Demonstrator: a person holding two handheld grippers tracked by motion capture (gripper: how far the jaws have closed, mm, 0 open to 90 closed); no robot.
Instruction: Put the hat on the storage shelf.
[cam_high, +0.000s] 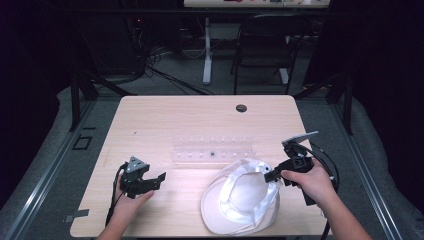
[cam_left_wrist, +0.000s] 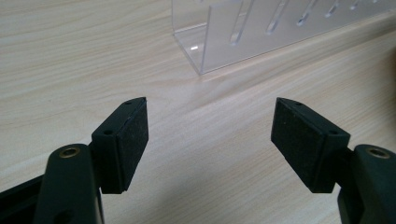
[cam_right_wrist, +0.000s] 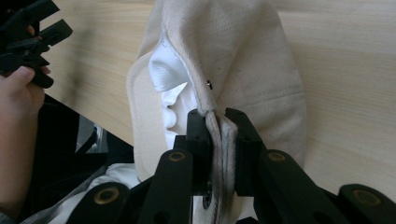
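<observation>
From the high view, a cream cloth hat with a shiny white lining (cam_high: 241, 196) lies upside down on the pale wooden surface (cam_high: 165, 120), just in front of a clear plastic slotted rack (cam_high: 212, 150). The right tongs (cam_high: 270, 175) meet the hat's rim on its right; the left tongs (cam_high: 156, 181) hover well to the hat's left.

In the left gripper view, the left tongs (cam_left_wrist: 210, 140) gape wide over bare wood, the rack (cam_left_wrist: 261, 28) beyond them.

In the right gripper view, the right tongs (cam_right_wrist: 219, 135) are clamped on the hat's (cam_right_wrist: 243, 60) folded rim.
</observation>
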